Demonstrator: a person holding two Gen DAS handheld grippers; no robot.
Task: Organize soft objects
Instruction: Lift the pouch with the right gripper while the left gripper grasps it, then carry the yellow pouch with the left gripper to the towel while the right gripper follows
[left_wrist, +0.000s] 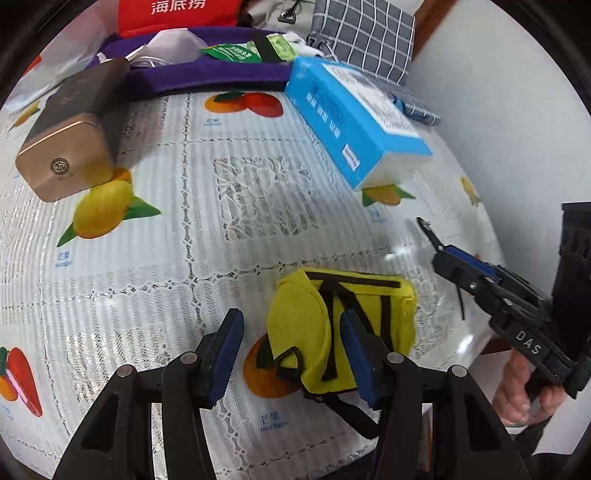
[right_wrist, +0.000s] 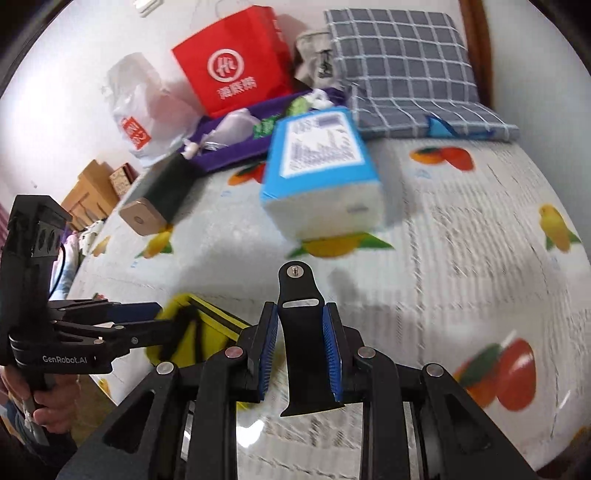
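Observation:
A yellow fabric pouch (left_wrist: 306, 321) with black straps lies on the fruit-print tablecloth (left_wrist: 155, 258) near the front edge. My left gripper (left_wrist: 291, 350) hovers over it, open; its right pad overlaps the pouch and its left pad is over bare cloth. In the right wrist view the same gripper (right_wrist: 155, 314) reaches in from the left above the pouch (right_wrist: 218, 332). My right gripper (right_wrist: 301, 317) is shut on a black watch strap (right_wrist: 299, 332) that sticks up between its blue pads. In the left wrist view the right gripper (left_wrist: 443, 254) comes in from the right, the strap (left_wrist: 424, 226) poking forward.
A purple tray (left_wrist: 207, 75) with packets and small soft items sits at the back, a blue box (left_wrist: 351, 118) beside it, a gold-ended dark tin (left_wrist: 62, 147) at left. Behind them stand a red bag (right_wrist: 236, 62), a white plastic bag (right_wrist: 140, 107) and a checked grey cushion (right_wrist: 406, 66).

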